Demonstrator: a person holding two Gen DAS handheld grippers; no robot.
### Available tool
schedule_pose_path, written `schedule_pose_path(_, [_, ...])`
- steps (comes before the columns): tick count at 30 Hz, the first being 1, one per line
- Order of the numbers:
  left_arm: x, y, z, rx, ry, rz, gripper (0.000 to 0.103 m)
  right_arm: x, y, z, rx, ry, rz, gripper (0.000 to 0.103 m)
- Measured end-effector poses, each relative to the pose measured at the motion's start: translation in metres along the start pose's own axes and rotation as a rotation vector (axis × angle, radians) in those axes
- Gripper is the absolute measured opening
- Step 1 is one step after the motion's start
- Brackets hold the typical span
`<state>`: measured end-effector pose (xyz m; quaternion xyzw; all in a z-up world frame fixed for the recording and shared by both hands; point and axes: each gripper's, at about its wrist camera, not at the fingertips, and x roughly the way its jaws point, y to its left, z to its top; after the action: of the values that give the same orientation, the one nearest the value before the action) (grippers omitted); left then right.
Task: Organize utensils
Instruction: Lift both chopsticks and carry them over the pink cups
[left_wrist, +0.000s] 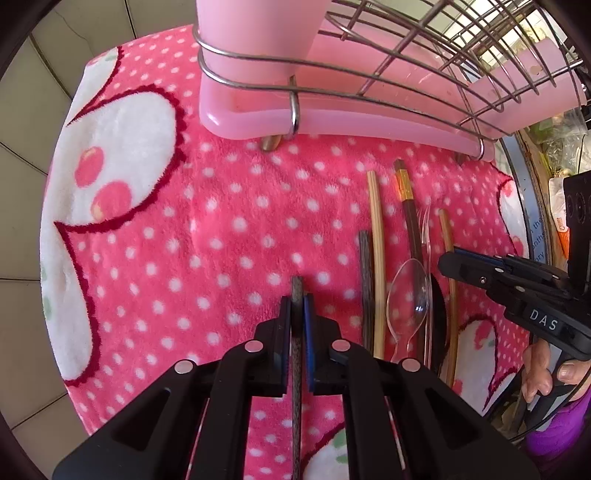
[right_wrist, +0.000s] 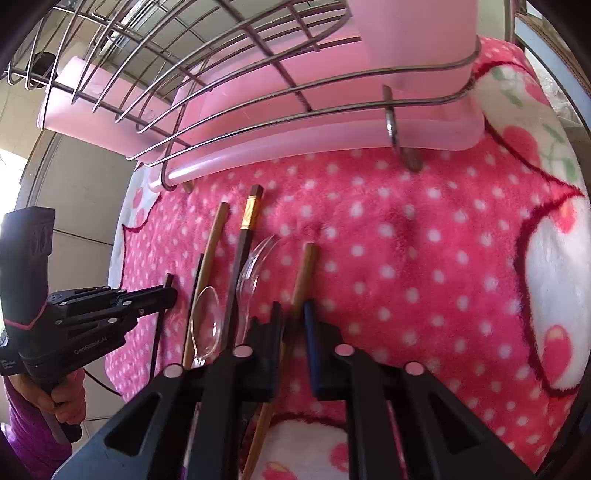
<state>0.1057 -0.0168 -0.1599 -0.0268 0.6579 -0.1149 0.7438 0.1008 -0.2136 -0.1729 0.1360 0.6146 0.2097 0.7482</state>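
My left gripper (left_wrist: 296, 302) is shut on a dark textured chopstick (left_wrist: 296, 288) and holds it above the pink dotted blanket (left_wrist: 229, 221); it shows at the left in the right wrist view (right_wrist: 168, 291). My right gripper (right_wrist: 293, 314) has its jaws narrowly apart around a brown wooden chopstick (right_wrist: 304, 269) that lies on the blanket. Whether the pads touch it is unclear. Other utensils lie beside it: a light wooden chopstick (left_wrist: 377, 240), a dark chopstick with a gold band (left_wrist: 404, 192), and two clear plastic spoons (left_wrist: 408, 295).
A wire dish rack (left_wrist: 369, 85) on a pink plastic tray (left_wrist: 332, 125) stands at the far side of the blanket, with a pink utensil cup (left_wrist: 255, 33) in its corner. Tiled surface (left_wrist: 22, 184) lies left of the blanket.
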Motion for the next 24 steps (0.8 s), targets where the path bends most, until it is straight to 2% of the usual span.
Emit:
schedule_pose_path(7, [-0.02,0.004,-0.023,-0.017,-0.121,-0.043,0.006,-0.019,0.0,-0.014,-0.016,-0.094,0.022,0.01])
schedule_pose_path(14, [-0.072,0.012,-0.048,-0.041,-0.337,-0.111,0.006,-0.065,0.019,-0.033,-0.09,-0.277,0.01,0.009])
schedule_pose_path(17, [-0.093,0.014,-0.062,-0.04,-0.437,-0.106,0.006,-0.085,0.026,-0.041,-0.121,-0.35,-0.011,0.009])
schedule_pose_path(24, [-0.144,0.012,-0.084,-0.04,-0.613,-0.112,0.006,-0.127,0.039,-0.052,-0.162,-0.488,-0.043,0.007])
